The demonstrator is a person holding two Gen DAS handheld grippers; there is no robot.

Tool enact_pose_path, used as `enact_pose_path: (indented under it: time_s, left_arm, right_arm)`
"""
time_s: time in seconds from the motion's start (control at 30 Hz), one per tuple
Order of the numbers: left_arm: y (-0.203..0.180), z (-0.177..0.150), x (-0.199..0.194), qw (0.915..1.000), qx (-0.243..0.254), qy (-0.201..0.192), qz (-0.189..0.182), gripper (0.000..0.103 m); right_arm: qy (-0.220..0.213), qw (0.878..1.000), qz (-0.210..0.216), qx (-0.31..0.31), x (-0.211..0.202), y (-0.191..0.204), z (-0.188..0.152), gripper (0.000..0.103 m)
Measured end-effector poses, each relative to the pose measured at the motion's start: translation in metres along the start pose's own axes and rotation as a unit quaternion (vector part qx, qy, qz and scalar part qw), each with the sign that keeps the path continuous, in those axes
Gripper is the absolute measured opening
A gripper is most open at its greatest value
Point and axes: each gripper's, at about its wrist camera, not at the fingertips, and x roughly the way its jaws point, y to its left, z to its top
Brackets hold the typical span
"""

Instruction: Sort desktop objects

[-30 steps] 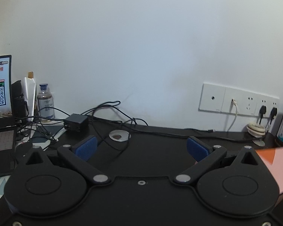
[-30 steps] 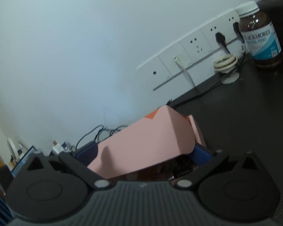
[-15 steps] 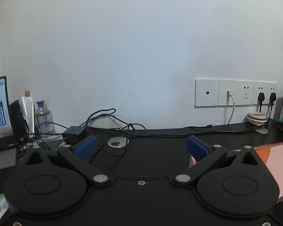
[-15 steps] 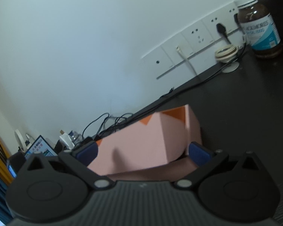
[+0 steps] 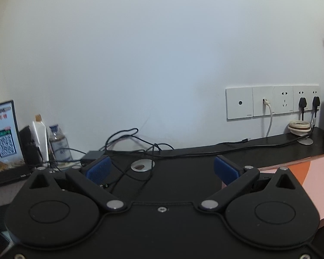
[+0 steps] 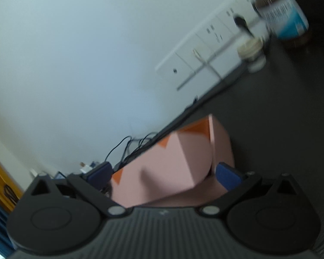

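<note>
Your right gripper (image 6: 165,176) has its jaws wide apart around the pink box (image 6: 172,166); whether the pads touch it, you cannot tell. Your left gripper (image 5: 162,168) is wide open and empty. Further back, at the tabletop's (image 5: 183,179) far edge, the brown bottle (image 6: 285,19) and cables (image 5: 127,138) look unsorted, so most work remains.

A pink box (image 6: 168,170) with orange triangles lies tilted on the dark desk (image 6: 280,118).
</note>
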Motion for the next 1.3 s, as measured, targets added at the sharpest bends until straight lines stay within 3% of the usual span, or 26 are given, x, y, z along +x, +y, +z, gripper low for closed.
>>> enact_pose_path:
  time_s: [0.13,0.3,0.47,0.8,0.93,1.0,1.07,1.2,1.3]
  left_arm:
    - [0.004,0.001,0.004,0.9996,-0.016,0.013,-0.018,0.103]
    - [0.011,0.002,0.007,0.9978,-0.04,0.025,-0.047,0.103]
    - [0.011,0.0,0.007,0.9972,-0.044,0.025,-0.054,0.103]
    - [0.003,-0.002,0.006,0.9988,-0.016,0.024,-0.04,0.103]
    - [0.004,-0.001,0.005,0.9985,-0.017,0.028,-0.043,0.103]
    - [0.005,0.0,0.007,0.9982,-0.019,0.03,-0.048,0.103]
    - [0.008,0.0,0.01,0.9976,-0.025,0.037,-0.054,0.103]
    - [0.015,0.0,0.016,0.9942,-0.048,0.059,-0.076,0.103]
    - [0.025,0.002,0.02,0.9937,-0.067,0.064,-0.063,0.103]
  right_arm:
    - [0.0,0.999,0.029,0.032,-0.002,-0.002,-0.005,0.102]
    - [-0.04,0.998,0.032,-0.023,-0.017,0.023,0.0,0.102]
    - [-0.051,0.997,0.008,-0.057,-0.018,0.032,-0.001,0.102]
    - [-0.032,0.999,-0.026,-0.034,-0.007,0.014,-0.005,0.102]
    - [-0.037,0.994,-0.06,-0.082,-0.009,0.026,-0.007,0.102]
    - [-0.056,0.983,-0.1,-0.147,-0.006,0.042,-0.009,0.102]
    - [-0.078,0.963,-0.137,-0.22,0.0,0.059,-0.011,0.102]
    - [-0.103,0.906,-0.217,-0.349,0.029,0.08,-0.013,0.102]
    - [-0.086,0.889,-0.244,-0.379,0.054,0.078,-0.012,0.102]
